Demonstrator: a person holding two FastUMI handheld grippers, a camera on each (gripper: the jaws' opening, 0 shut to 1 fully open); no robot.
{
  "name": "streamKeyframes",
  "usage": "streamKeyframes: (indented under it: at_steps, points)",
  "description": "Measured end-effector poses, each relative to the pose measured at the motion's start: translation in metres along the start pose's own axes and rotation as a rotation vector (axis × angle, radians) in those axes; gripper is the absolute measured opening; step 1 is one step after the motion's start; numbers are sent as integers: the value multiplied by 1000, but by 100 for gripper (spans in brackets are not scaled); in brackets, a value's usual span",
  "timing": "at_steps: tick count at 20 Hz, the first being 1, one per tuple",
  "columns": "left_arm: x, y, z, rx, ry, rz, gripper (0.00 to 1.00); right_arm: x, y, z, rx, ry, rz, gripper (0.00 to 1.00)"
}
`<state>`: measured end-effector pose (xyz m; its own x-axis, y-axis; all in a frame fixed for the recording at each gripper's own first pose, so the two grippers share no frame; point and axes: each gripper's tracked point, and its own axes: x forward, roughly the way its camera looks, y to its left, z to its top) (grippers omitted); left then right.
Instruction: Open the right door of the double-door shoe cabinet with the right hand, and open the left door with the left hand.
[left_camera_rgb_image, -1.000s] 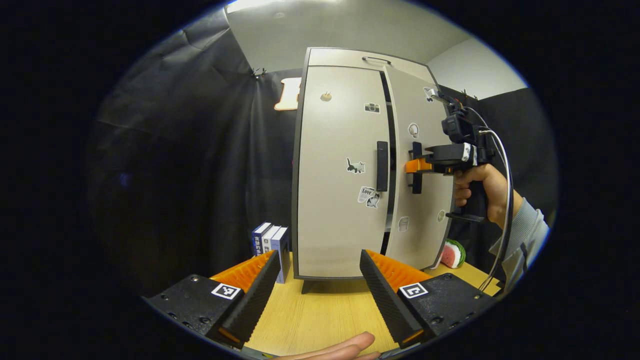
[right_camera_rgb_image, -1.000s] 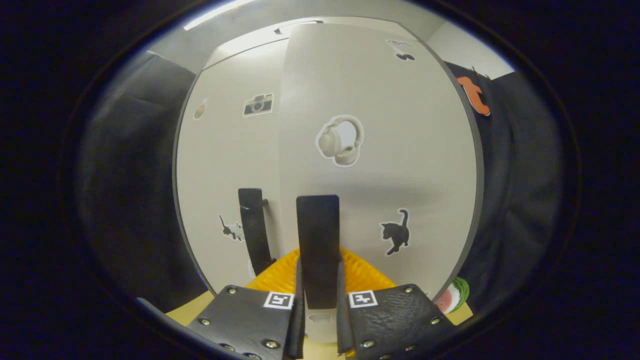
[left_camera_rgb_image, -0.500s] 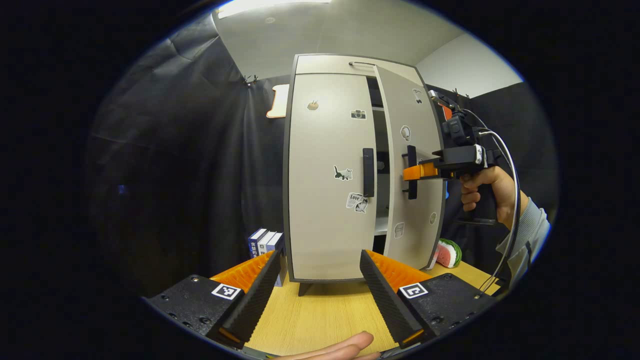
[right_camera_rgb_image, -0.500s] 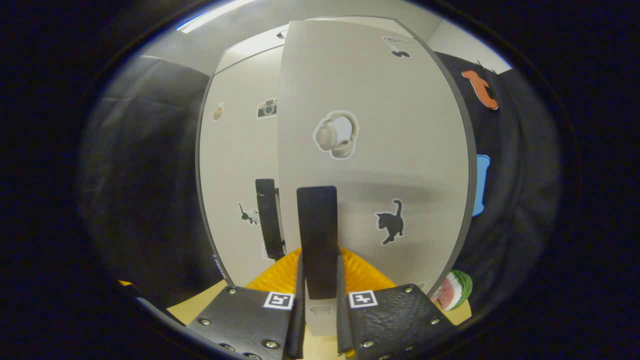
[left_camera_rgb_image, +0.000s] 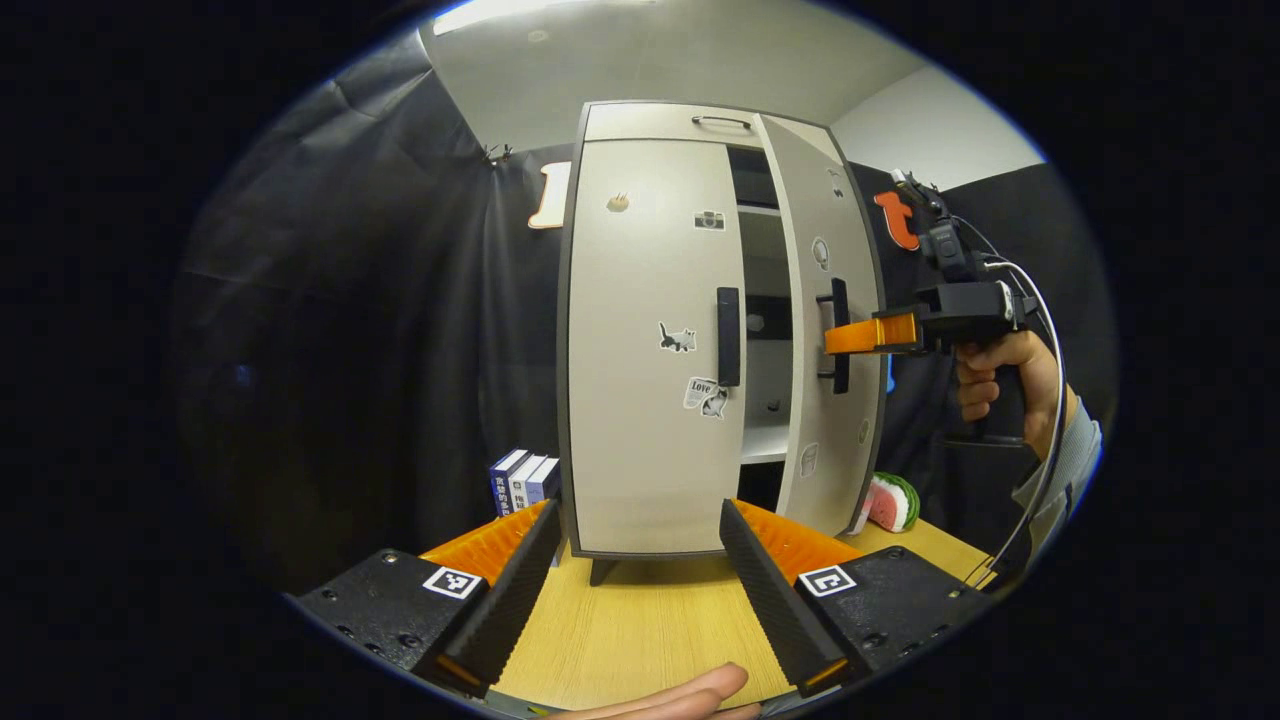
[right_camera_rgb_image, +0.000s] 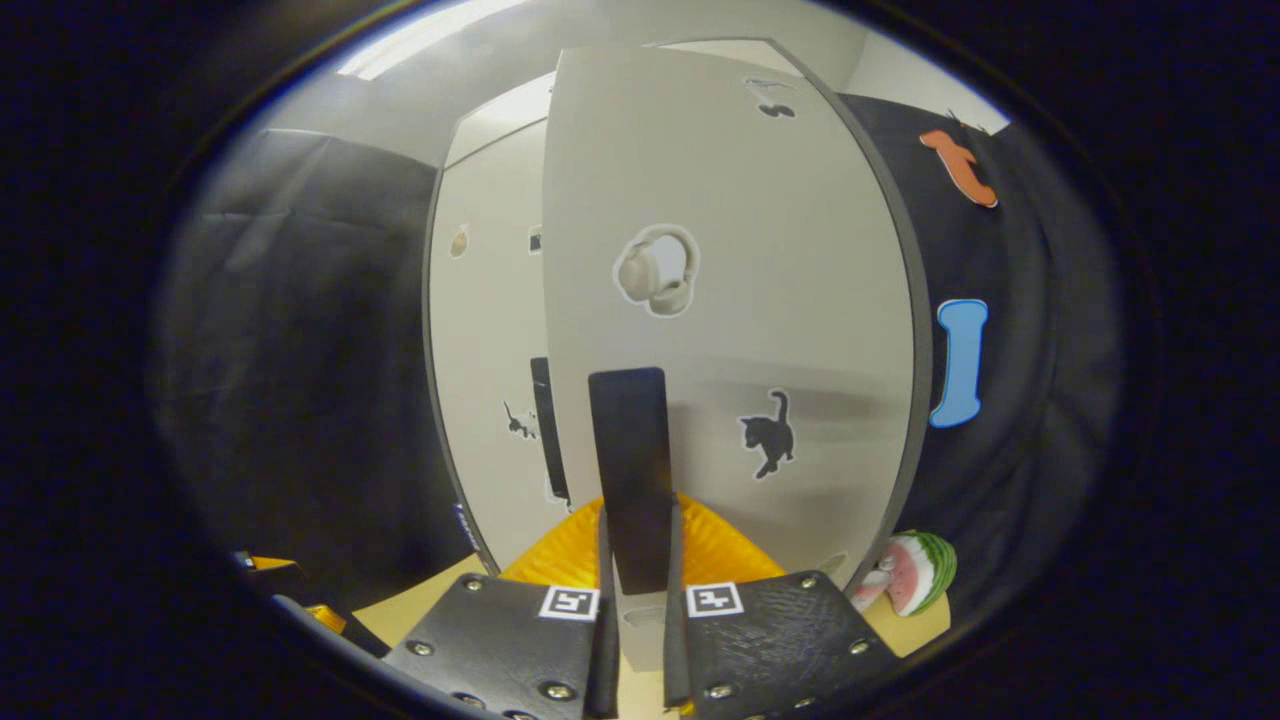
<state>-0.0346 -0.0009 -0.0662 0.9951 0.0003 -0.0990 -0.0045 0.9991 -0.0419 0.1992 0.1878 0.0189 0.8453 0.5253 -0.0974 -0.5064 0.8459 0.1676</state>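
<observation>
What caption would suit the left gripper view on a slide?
Right gripper shut on the right door's handle, door part open; left door shut.

From my left gripper (left_camera_rgb_image: 635, 580), fingers spread wide over the wooden table (left_camera_rgb_image: 640, 630). Cabinet's right door (left_camera_rgb_image: 825, 330) is swung partway out, the right gripper (left_camera_rgb_image: 850, 337) clamped on its handle (left_camera_rgb_image: 840, 335). Left door (left_camera_rgb_image: 650, 340) is flush, handle untouched.
</observation>
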Motion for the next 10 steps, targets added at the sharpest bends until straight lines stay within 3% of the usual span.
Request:
streamKeyframes:
  at_steps: [10]
  points:
    - [7,-6,-3,-15,1,-3,99,-30,-14,3,-18,-1,27,17]
